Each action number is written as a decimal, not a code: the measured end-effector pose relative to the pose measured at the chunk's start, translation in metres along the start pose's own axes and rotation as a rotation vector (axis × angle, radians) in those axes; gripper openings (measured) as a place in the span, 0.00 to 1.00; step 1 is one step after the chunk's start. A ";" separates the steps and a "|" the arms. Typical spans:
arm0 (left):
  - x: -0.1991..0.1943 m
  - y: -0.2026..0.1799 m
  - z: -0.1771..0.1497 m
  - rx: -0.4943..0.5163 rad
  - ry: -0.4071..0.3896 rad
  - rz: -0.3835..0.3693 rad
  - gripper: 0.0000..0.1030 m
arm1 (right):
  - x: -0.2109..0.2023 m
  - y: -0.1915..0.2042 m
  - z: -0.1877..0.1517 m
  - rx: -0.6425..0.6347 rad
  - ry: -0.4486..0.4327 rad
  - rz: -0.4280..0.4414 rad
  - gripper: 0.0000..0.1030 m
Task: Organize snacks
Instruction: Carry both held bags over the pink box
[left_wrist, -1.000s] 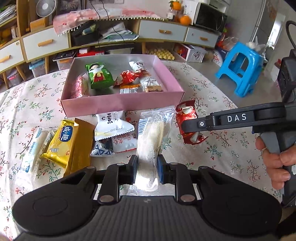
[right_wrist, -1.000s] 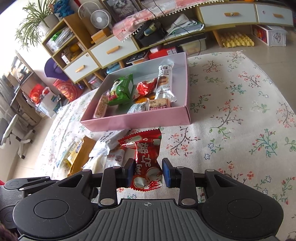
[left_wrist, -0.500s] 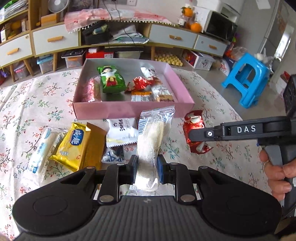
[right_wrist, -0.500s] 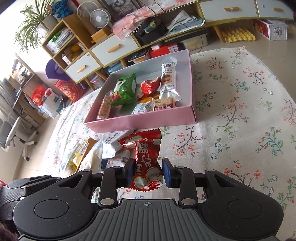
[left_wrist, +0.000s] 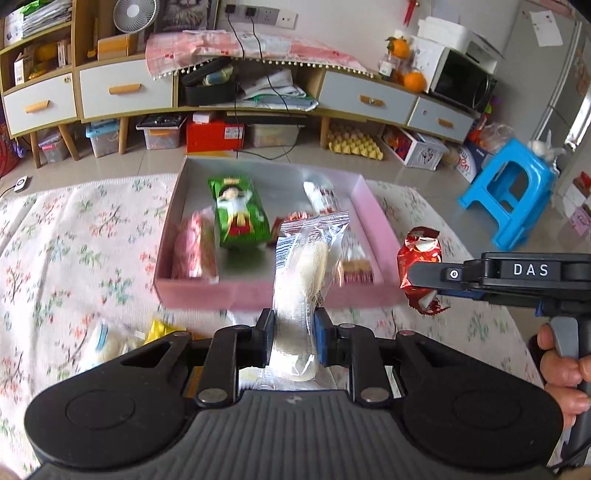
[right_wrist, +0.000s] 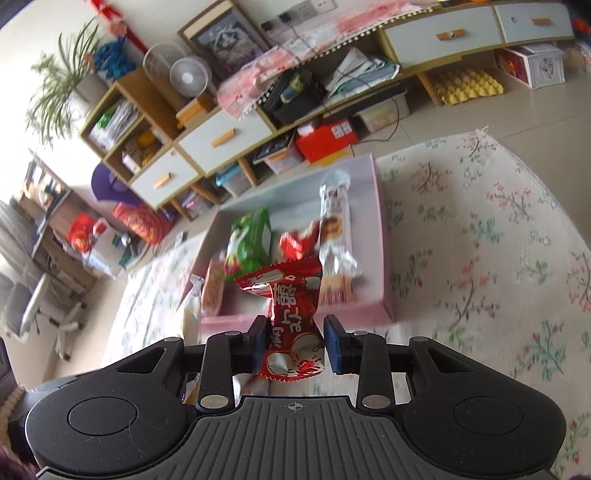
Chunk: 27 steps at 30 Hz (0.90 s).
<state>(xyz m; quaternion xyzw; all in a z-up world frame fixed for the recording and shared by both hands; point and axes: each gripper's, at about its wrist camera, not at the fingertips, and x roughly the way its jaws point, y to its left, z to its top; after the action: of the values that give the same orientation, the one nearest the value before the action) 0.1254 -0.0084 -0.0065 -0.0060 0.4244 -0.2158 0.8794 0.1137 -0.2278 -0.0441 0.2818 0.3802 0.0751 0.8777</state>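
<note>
The left gripper (left_wrist: 293, 341) is held level, pointed straight at the pink box (left_wrist: 280, 295), with its jaws clenched on a clear packet (left_wrist: 301, 280) holding a pale pastry. The packet is gripped near its lower end and is seen raised in front of the box's near wall; its long axis runs along the fingers, with the crimped top end pointing toward the box and overlapping its interior in the left wrist view.

The right gripper (right_wrist: 295, 341) is held to the right of the box's near right corner, angled toward the box, and its jaws are closed on a red snack packet (right_wrist: 291, 314). That packet is pinched near its waist, with its long axis running away from the gripper and its far end directed at the box. In the left wrist view the same red packet (left_wrist: 421, 266) is seen just beside the box's right wall, gripped by the right gripper (left_wrist: 424, 277).

Inside the box a green packet (left_wrist: 238, 214) lies lengthwise, its long axis running from near wall to far wall.
</note>
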 end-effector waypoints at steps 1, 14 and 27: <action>0.003 0.000 0.004 -0.002 -0.001 0.002 0.20 | 0.001 -0.003 0.003 0.017 -0.010 0.006 0.31; 0.034 -0.007 0.031 0.007 -0.011 0.029 0.20 | 0.021 -0.020 0.029 0.066 -0.090 0.019 0.31; 0.053 -0.006 0.034 0.004 0.017 0.069 0.20 | 0.042 -0.021 0.025 0.051 -0.075 -0.008 0.31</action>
<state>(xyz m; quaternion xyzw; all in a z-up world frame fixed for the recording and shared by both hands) 0.1777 -0.0404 -0.0233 0.0125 0.4314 -0.1861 0.8827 0.1589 -0.2412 -0.0683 0.3051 0.3498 0.0514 0.8843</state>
